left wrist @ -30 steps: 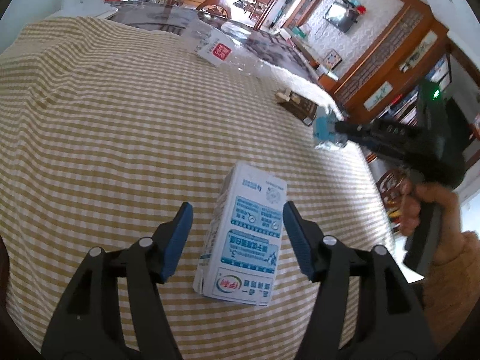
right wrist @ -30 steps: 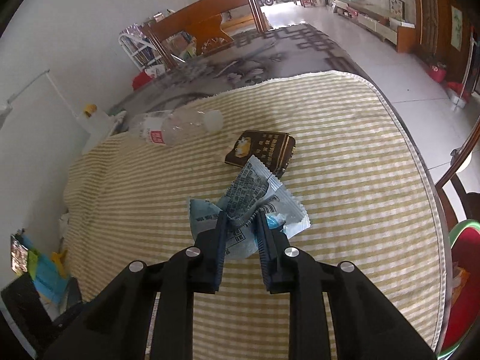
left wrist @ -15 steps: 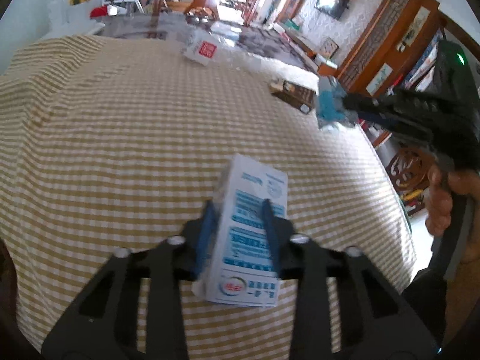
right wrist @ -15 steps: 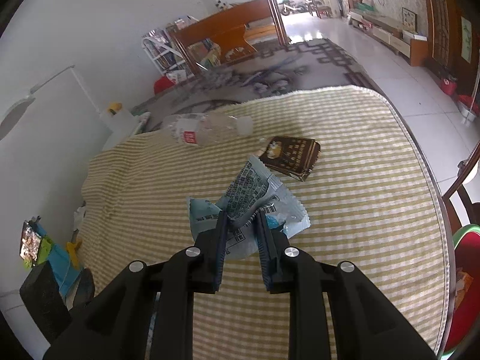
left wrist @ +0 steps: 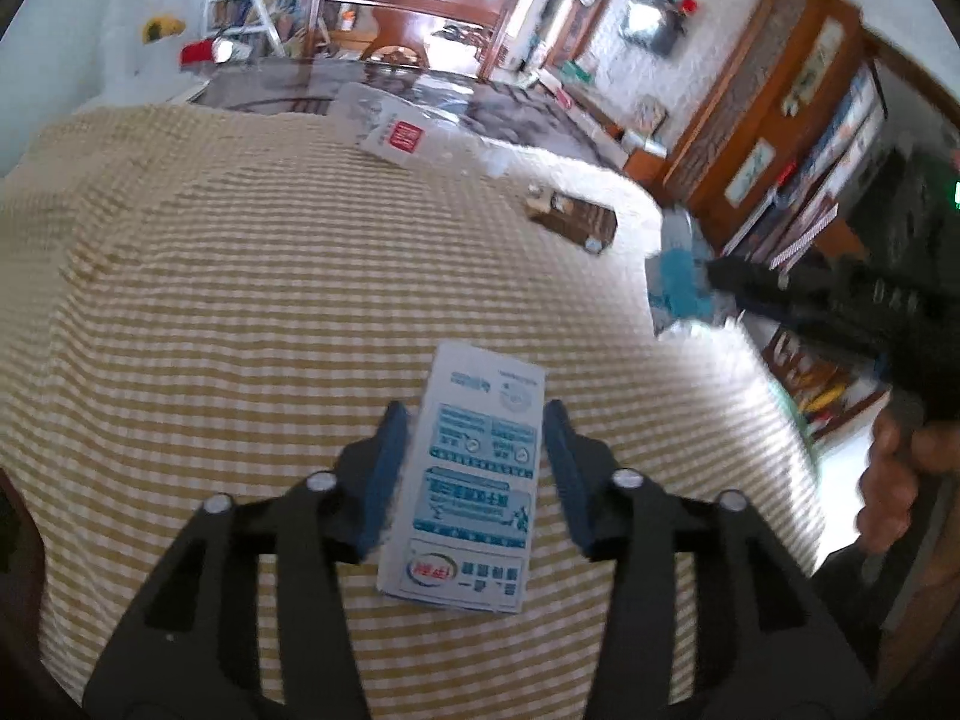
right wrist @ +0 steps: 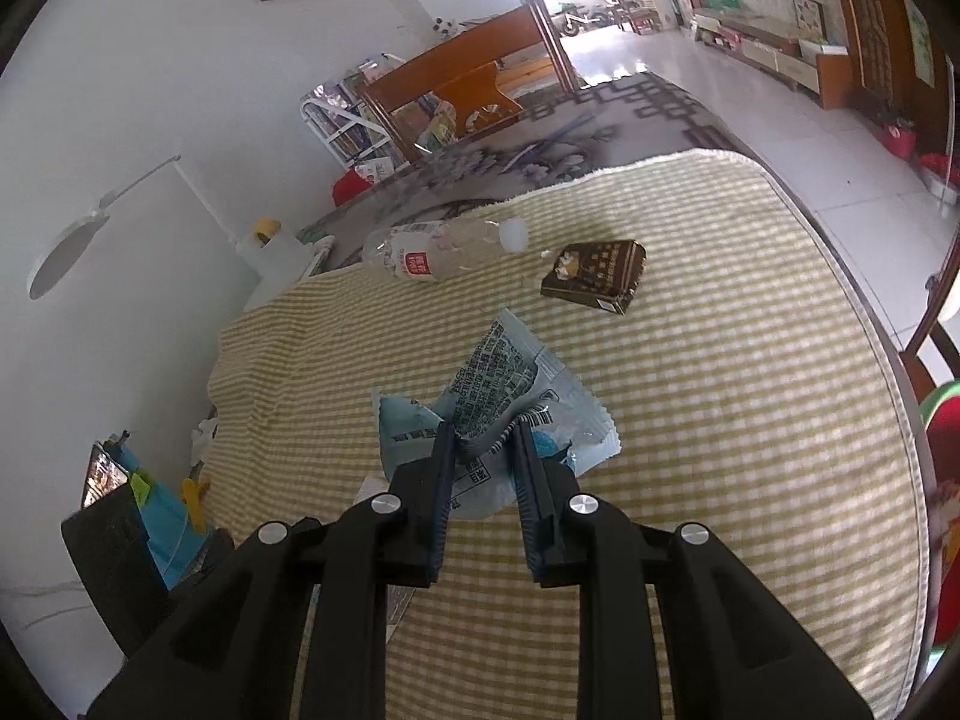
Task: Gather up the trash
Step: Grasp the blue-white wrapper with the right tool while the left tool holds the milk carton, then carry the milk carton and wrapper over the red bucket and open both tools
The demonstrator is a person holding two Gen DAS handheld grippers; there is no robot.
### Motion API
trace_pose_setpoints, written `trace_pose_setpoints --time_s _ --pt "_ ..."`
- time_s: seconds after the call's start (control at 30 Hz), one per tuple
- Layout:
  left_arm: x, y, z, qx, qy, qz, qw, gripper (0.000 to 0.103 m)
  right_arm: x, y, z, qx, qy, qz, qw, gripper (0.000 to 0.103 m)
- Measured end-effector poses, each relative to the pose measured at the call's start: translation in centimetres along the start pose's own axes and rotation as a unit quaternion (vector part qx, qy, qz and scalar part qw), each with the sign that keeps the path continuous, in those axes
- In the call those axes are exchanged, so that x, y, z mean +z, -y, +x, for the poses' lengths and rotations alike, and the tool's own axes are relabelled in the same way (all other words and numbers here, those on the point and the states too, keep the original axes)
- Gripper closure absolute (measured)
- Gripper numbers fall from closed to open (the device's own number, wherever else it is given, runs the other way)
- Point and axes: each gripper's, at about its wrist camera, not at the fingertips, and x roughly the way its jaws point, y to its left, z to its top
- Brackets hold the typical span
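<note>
A white and blue milk carton [left wrist: 474, 480] lies flat on the checked tablecloth [left wrist: 240, 300]. My left gripper [left wrist: 474, 420] straddles it, jaws opening, each pad a small gap off the carton's sides. My right gripper [right wrist: 483, 438] is shut on a crumpled blue and white snack wrapper [right wrist: 504, 372], held above the cloth. In the left wrist view that wrapper [left wrist: 678, 294] hangs at the right gripper's tip [left wrist: 720, 276], past the table's right edge. An empty clear bottle [right wrist: 432, 252] and a flat brown packet [right wrist: 597, 276] lie at the far side of the table.
A hand [left wrist: 894, 480] holds the right gripper's handle at the right. A red and green chair [right wrist: 945, 420] stands by the table's right edge. A black box with coloured items [right wrist: 120, 516] sits on the floor at the left. A wooden bench [right wrist: 462, 78] stands beyond.
The left jaws squeezed the carton half a second ago and have parted again. The right gripper has risen and shifted with the wrapper still in it.
</note>
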Motion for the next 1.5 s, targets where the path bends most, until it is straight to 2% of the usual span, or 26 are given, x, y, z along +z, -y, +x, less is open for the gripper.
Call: trace_pose_setpoints --time_s 0.13,0.23,0.33,0.5,0.6,0.73,0.8,0.9,0.97,1.03,1.17,1.33,1.37,1.43,1.47,1.5 --pt "-0.8 1.3 1.7 0.04 -0.026 0.044 0.9979 0.05 -0.2 0.1 0.0 0.002 -0.001 0.005 1.0 0.083" --pt "-1.4 1.4 3.1 0.053 -0.052 0.053 0.9958 0.05 -0.3 0.0 -0.1 0.003 -0.001 0.005 1.0 0.083" --pt "-1.8 1.8 3.3 0.062 -0.052 0.068 0.9944 0.052 -0.2 0.0 -0.2 0.007 0.001 0.006 1.0 0.083" --pt "-1.2 1.9 0.8 0.023 0.002 0.051 0.9984 0.052 -0.3 0.0 -1.7 0.032 0.008 0.013 0.999 0.083" --pt "-0.9 2.4 -1.4 0.011 0.036 0.058 0.9976 0.052 -0.7 0.5 -4.3 0.073 0.021 0.032 0.997 0.083" --pt "-0.3 4.9 -2.9 -0.04 0.044 0.065 0.9961 0.052 -1.6 2.6 -9.9 0.13 0.059 0.064 0.988 0.083" --pt "0.0 7.1 -2.9 -0.08 0.041 0.065 0.9938 0.052 -2.2 3.9 -12.6 0.115 0.086 0.063 0.988 0.082" --pt "0.7 10.7 -1.8 -0.135 0.022 0.064 0.9885 0.052 -3.5 6.9 -16.7 0.034 0.134 0.064 0.988 0.081" --pt "1.6 14.2 -0.7 -0.168 0.007 0.08 0.9826 0.052 -4.7 10.4 -18.7 -0.035 0.158 0.088 0.983 0.081" --pt "2.4 17.3 0.2 -0.193 -0.004 0.096 0.9764 0.052 -5.7 13.6 -19.5 -0.065 0.163 0.124 0.977 0.081" --pt "4.0 24.6 2.8 -0.238 -0.037 0.141 0.9602 0.052 -7.9 19.6 -20.3 -0.1 0.169 0.196 0.961 0.081" --pt "4.2 31.6 7.0 -0.266 -0.093 0.186 0.9412 0.052 -9.5 23.9 -20.7 -0.128 0.174 0.245 0.945 0.079" --pt "4.0 32.5 7.6 -0.263 -0.099 0.192 0.9404 0.052 -9.7 24.5 -20.6 -0.135 0.176 0.253 0.942 0.077" --pt "3.8 33.9 8.9 -0.252 -0.103 0.203 0.9406 0.039 -10.3 26.0 -20.7 -0.147 0.178 0.268 0.935 0.069" --pt "3.7 34.4 9.3 -0.248 -0.101 0.204 0.9416 0.017 -10.5 26.5 -20.7 -0.154 0.177 0.275 0.932 0.056" --pt "3.5 34.3 9.4 -0.248 -0.097 0.201 0.9429 0.01 -10.5 26.9 -20.6 -0.159 0.177 0.278 0.931 0.046"
